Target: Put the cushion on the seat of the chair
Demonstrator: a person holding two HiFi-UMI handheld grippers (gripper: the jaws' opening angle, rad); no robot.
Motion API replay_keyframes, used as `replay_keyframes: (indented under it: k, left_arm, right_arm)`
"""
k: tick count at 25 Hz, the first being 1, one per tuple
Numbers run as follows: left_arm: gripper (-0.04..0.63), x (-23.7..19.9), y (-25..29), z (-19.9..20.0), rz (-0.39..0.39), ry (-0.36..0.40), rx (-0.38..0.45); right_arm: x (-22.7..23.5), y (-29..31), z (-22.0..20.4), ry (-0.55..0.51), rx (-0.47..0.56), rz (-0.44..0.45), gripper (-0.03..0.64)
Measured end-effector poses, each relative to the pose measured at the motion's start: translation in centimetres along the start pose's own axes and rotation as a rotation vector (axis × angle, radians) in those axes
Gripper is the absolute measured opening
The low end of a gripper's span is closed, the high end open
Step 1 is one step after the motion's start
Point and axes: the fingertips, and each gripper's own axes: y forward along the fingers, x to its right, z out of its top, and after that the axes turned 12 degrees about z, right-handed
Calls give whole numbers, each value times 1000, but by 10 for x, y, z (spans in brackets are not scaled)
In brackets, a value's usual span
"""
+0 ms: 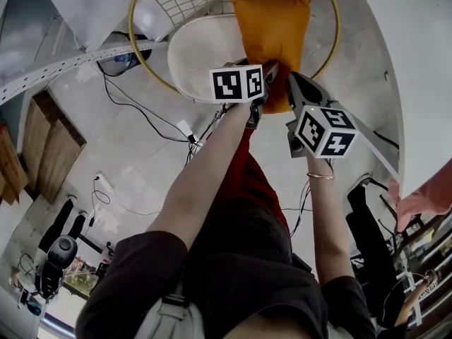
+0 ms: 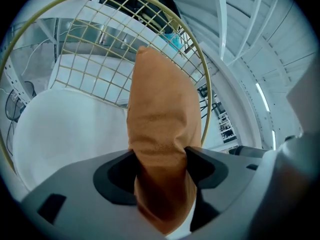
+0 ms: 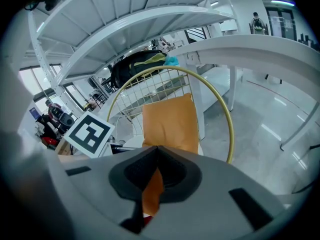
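An orange cushion [image 1: 272, 41] hangs over the right part of the chair's white seat [image 1: 201, 51], inside the gold ring [image 1: 141, 55] and in front of the wire back [image 2: 100, 49]. Whether it touches the seat I cannot tell. My left gripper [image 1: 265, 73] is shut on the cushion's near end; in the left gripper view the thick cushion [image 2: 162, 114] is pinched between the jaws of this gripper [image 2: 161, 166]. My right gripper [image 1: 293, 83] grips the same end from the right. In the right gripper view its jaws [image 3: 156, 171] are shut on a thin fold of the cushion [image 3: 170, 124].
Black cables [image 1: 134, 108] trail over the floor left of the chair, beside a white perforated rail [image 1: 63, 66] and wooden panels [image 1: 42, 147]. A curved white structure [image 1: 417, 62] runs close along the right. Another person's hand [image 1: 424, 200] shows at the right edge.
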Motion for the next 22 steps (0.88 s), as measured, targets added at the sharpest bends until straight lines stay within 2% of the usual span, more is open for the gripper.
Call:
replay_keyframes:
  k: [12,22]
  left_arm:
    - [322,-7,9,4,79,8,-3]
    - [334,-10,3,5,66,27,15]
  right_arm:
    - [5,-1,0,5,-5,-14,18]
    - [2,-4,-5,6,1,-22,18]
